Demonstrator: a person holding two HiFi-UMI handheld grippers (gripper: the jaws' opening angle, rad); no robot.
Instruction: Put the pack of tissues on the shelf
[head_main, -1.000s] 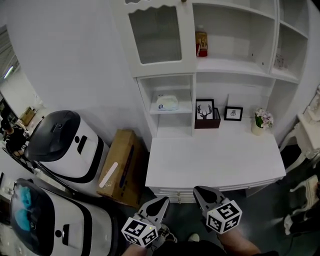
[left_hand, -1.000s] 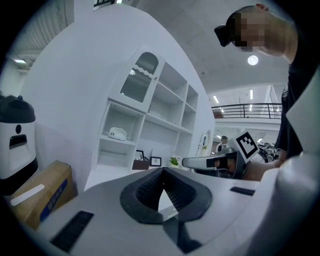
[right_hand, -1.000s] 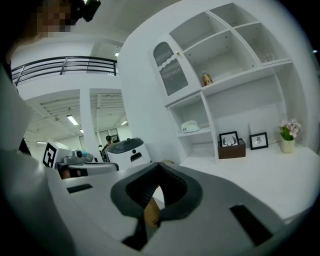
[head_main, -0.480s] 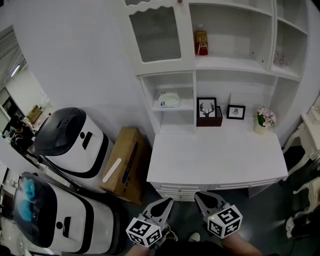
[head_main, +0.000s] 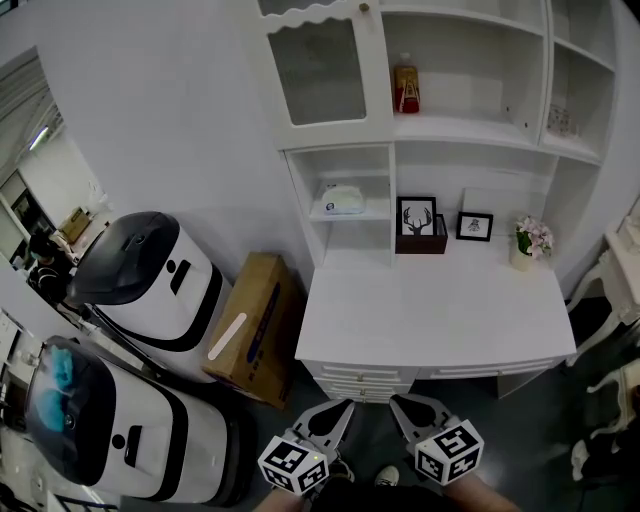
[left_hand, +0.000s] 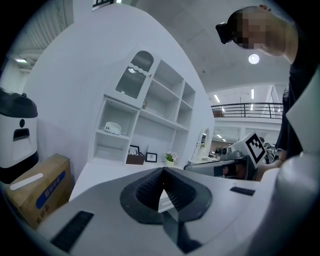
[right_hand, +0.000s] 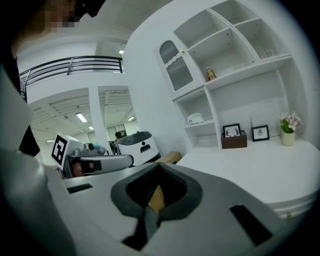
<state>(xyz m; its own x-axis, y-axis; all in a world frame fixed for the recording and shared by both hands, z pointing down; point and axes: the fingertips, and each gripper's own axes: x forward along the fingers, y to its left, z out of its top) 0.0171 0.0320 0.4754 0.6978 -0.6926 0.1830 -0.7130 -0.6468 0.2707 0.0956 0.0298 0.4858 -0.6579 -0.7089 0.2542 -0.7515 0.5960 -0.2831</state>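
Observation:
The pack of tissues (head_main: 338, 200) is a pale bundle lying on the small shelf (head_main: 345, 216) in the left cubby of the white cabinet. It also shows as the pack of tissues (left_hand: 112, 128) in the left gripper view and the pack of tissues (right_hand: 195, 118) in the right gripper view. My left gripper (head_main: 341, 408) and right gripper (head_main: 399, 403) hang low in front of the desk, far from the shelf. Both are shut with nothing in them. Seen from its own camera, the left gripper (left_hand: 162, 181) has its jaws pressed together, and so does the right gripper (right_hand: 159, 176).
A white desk top (head_main: 440, 315) juts out below the shelves, with two picture frames (head_main: 417, 217) and a flower pot (head_main: 527, 243) at its back. An orange bottle (head_main: 405, 88) stands on a higher shelf. A cardboard box (head_main: 250, 330) and two white machines (head_main: 145, 280) sit at left.
The head view has shifted slightly, so cabinet and desk sit a little further right and lower. Both grippers dropped lower in the frame. The tissues stay on the shelf.

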